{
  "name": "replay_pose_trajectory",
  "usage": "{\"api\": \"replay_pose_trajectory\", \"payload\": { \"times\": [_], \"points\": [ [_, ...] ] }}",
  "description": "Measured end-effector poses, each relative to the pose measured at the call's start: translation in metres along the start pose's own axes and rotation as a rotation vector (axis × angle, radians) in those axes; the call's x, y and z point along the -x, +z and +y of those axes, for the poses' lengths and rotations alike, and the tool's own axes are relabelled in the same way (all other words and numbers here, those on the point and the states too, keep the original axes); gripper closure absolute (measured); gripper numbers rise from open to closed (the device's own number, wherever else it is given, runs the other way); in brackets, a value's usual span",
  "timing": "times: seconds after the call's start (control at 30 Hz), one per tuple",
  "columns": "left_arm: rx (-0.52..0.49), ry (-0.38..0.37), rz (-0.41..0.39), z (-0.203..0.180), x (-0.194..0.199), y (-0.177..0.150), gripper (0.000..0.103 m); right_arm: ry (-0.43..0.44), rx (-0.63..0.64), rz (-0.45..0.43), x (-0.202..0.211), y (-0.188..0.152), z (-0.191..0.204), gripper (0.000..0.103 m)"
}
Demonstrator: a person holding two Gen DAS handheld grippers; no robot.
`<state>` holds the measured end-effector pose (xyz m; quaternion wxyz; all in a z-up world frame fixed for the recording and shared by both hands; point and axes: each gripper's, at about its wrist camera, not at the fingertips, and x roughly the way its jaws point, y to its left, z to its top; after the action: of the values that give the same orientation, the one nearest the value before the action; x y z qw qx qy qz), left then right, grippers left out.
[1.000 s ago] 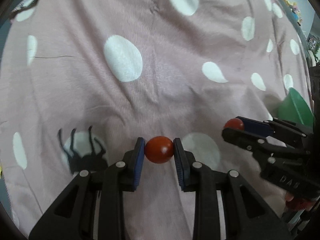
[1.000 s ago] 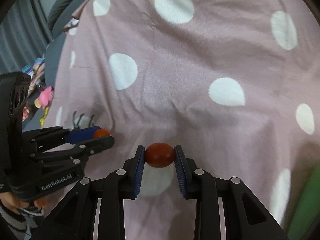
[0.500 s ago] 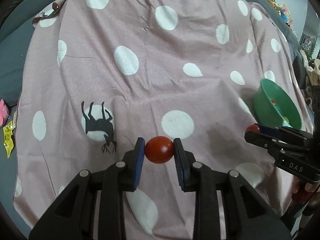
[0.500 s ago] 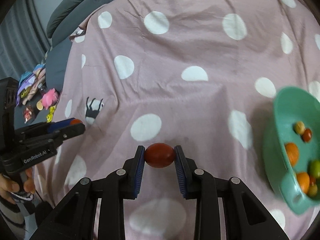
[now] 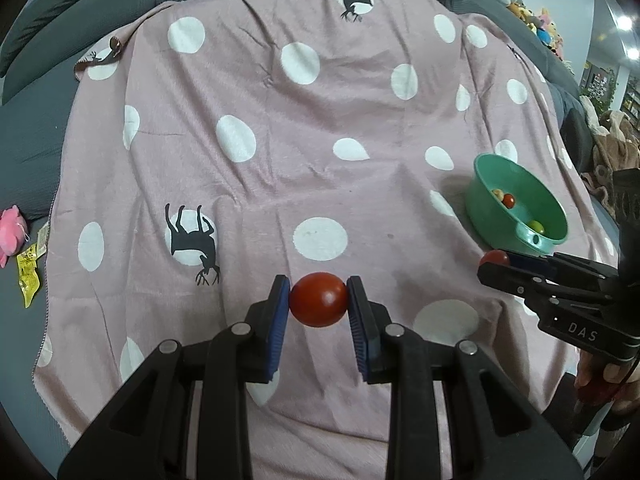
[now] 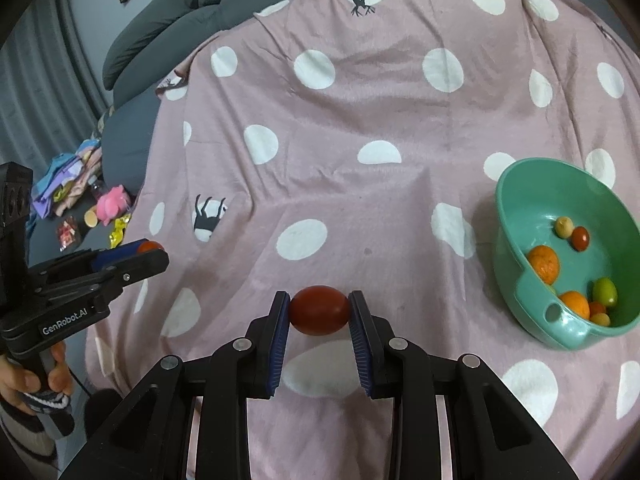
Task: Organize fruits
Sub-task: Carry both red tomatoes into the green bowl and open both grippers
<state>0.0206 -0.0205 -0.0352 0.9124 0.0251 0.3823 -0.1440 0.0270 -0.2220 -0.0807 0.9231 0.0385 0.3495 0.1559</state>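
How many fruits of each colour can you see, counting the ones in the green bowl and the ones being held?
red fruits: 4
orange fruits: 2
green fruits: 1
pale yellow fruits: 2
Total: 9 that show; the bowl's near wall may hide more.

Two red tomatoes held aloft, one green bowl holding seven small fruits.

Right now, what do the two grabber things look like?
Both are black plastic with silver rivets and blue ribbed pads inside the jaws. The left gripper has white lettering "GenRobot.AI" on its side, seen from the right wrist camera. The right gripper shows "DAS" on its side in the left wrist view. The bare left hand grips a handle with a striped band.
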Motion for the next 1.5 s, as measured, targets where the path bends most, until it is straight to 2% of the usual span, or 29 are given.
{"api": "replay_pose_trajectory", "payload": {
  "times": [0.37,0.83,1.5],
  "points": [
    [-0.047,-0.012,-0.013,-0.024,0.012,-0.001,0.074,-0.021,-0.009,-0.046,0.025,-0.009,-0.002,0.071],
    [-0.139,-0.031,-0.031,-0.064,0.011,0.015,0.074,-0.043,-0.059,-0.11,0.048,-0.01,-0.029,0.071],
    [-0.287,-0.127,-0.003,-0.143,-0.035,0.048,0.074,-0.116,-0.182,-0.15,0.06,-0.015,-0.098,0.071]
  ]
}}
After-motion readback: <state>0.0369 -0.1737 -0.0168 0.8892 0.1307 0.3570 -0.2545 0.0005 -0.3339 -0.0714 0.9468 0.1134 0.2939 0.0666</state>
